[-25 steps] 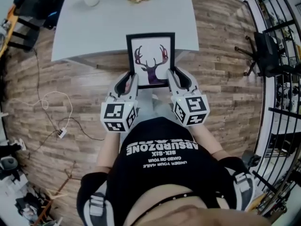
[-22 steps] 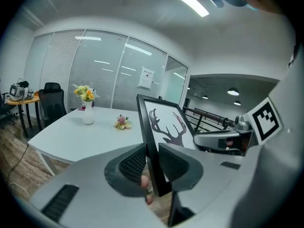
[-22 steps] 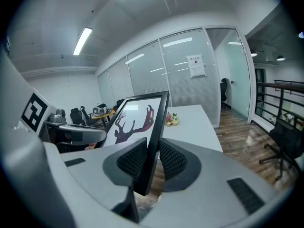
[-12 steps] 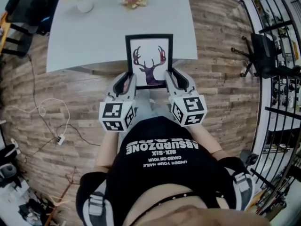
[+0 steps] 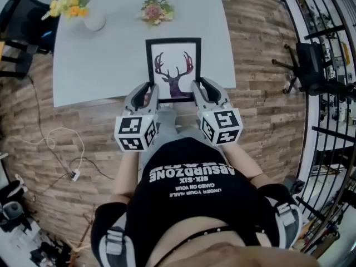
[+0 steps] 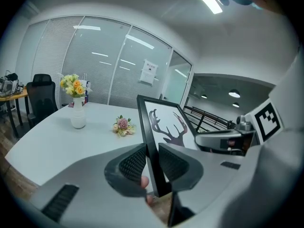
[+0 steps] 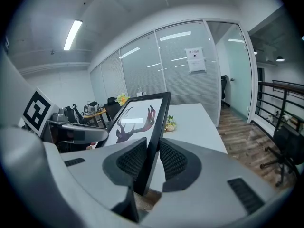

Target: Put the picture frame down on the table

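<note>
Frame (image 5: 173, 65) farther over table (image 5: 105, 60), tight in both claws (image 6: 152, 161) (image 7: 152, 159)

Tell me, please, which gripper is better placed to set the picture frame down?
Neither: the left gripper clamps the picture frame at its left edge, the right gripper at its right, over the table; lower both together.

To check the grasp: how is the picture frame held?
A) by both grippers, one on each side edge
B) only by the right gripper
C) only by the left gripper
A: the left gripper and the right gripper each clamp a side edge of the picture frame.
</note>
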